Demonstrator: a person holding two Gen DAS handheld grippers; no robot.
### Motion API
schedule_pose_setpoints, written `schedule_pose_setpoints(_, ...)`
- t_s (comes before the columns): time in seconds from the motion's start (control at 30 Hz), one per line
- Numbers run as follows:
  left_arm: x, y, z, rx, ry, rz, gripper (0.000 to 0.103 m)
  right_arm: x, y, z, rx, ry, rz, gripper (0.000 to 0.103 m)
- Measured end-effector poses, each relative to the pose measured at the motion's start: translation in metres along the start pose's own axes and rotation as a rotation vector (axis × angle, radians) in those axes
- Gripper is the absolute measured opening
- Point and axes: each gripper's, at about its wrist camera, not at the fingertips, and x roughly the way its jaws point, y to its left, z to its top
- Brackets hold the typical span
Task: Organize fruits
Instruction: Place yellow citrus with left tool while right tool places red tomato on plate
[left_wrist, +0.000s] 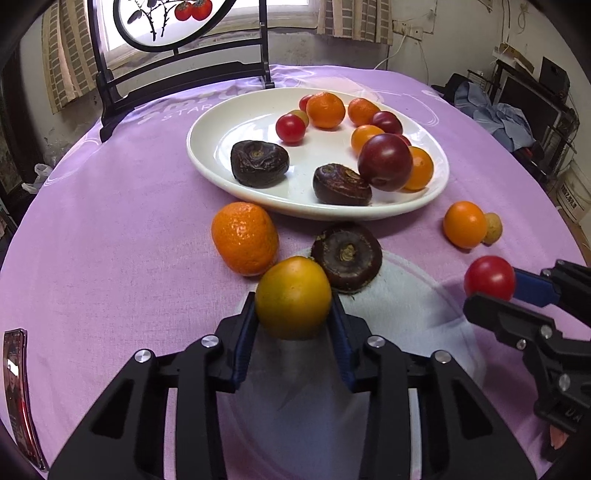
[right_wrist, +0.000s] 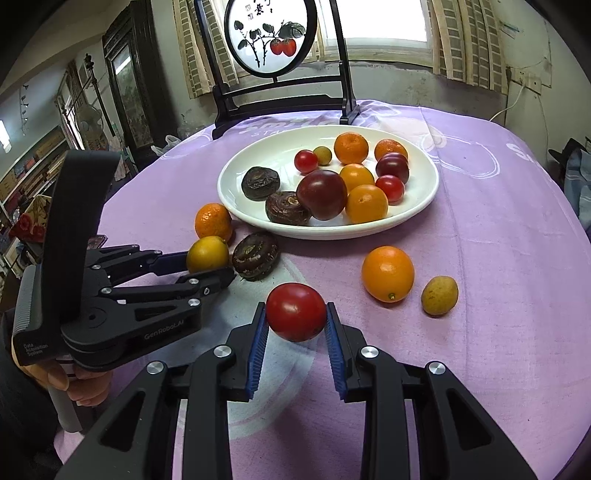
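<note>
Fruit sits partly on the white plate (right_wrist: 424, 199), partly loose on the purple cloth (left_wrist: 110, 221). We see the L gripper (left_wrist: 293, 314) closed on a yellow-orange fruit (left_wrist: 293, 297), both blue pads against its sides; whether it rests on the cloth or is lifted we can't tell. Just beyond it, touching or nearly so, lie a dark chestnut (left_wrist: 347, 256) and a mandarin (left_wrist: 244, 238), both on the cloth near the plate's front rim. We see the R gripper (right_wrist: 295, 319) clamped on a red tomato (right_wrist: 295, 312), pads tight on both sides, shadow beneath it on the cloth. To the R of that gripper, on the cloth, lie an orange (right_wrist: 388, 273) and just beside it a small tan fruit (right_wrist: 439, 295), apart in the R wrist view, overlapping in the L one. On the plate: 2 more dark chestnuts, a big plum (right_wrist: 322, 194) leaning on one of them, a smaller plum, 2 small tomatoes, several oranges & mandarins, 1 small yellow-green fruit at the back. Behind the plate stands a dark wood frame (right_wrist: 273, 37) w/ a round painted panel. A hand (right_wrist: 85, 384) grips the L gripper's handle, seen from the R wrist cam. Both grippers are near each other, in front of the plate.
</note>
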Motion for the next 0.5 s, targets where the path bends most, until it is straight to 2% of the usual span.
schedule_pose_setpoints(0.27, -0.035, 0.010, 0.000, -0.029, -0.050, -0.050, 0.037, -0.015, -0.003, 0.007, 0.023, -0.074, 0.012, 0.031)
schedule_pose_setpoints(0.5, -0.057, 0.008, 0.034, 0.009, -0.113, -0.045, 0.037, -0.033, 0.002, 0.036, -0.006, -0.139, 0.009, 0.031)
